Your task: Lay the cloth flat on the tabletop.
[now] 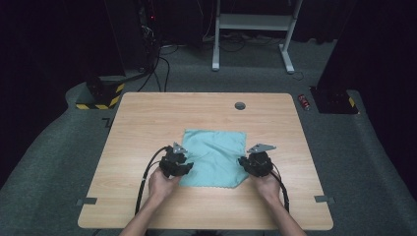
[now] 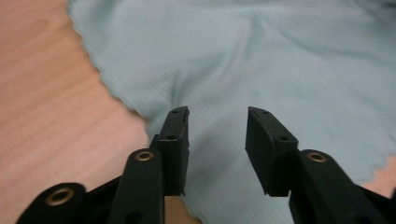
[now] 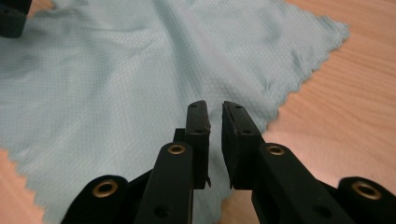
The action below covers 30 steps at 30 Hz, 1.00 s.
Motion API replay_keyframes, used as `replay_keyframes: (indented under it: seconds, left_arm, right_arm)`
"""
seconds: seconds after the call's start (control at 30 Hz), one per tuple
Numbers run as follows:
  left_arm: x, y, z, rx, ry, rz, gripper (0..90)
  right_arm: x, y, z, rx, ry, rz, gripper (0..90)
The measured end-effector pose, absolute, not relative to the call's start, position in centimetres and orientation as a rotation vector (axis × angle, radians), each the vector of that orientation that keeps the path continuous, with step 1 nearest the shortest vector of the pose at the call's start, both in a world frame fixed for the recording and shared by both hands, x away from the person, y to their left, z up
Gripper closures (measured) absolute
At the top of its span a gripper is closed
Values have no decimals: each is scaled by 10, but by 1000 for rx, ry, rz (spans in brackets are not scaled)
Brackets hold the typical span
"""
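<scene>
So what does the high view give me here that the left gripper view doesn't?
High view alone: the whole wooden table with its round grommet hole, the person's two hands, the right gripper at the teal cloth's right edge, grey floor and a white frame behind. Left gripper view alone: the left gripper's jaws close up, standing apart over the cloth near its scalloped edge, nothing between them. Both: the creased teal cloth lying on the wood.

A lab or test room. A lone wooden table [image 1: 147, 118] stands on grey carpet [image 1: 49, 147] amid dark walls. Cables [image 1: 160, 69], hazard-striped blocks [image 1: 105, 96] and a white frame [image 1: 253, 24] lie behind it.
</scene>
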<state>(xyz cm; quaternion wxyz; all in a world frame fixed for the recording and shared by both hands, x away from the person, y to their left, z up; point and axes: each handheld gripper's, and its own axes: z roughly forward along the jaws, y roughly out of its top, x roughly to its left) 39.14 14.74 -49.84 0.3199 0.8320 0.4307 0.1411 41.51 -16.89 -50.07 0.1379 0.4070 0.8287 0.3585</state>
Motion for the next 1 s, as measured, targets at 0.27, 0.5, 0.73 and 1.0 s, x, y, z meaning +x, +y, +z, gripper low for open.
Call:
replay_keyframes:
  seconds: [0.27,0.5,0.73,1.0]
  left_arm:
    - [369,152,-510,2171,1172,384,535]
    - [358,156,-511,2188,1164,422,555]
    - [350,162,-519,2112,1139,466,527]
    - [344,163,-527,2046,1115,516,413]
  right_arm:
    - [403,-170,-506,1179,2423,990,712]
    - [393,-176,-508,1152,2443,971,900]
    - [385,-175,-503,1125,2441,984,747]
    - [383,-165,-510,1052,2467,889,900]
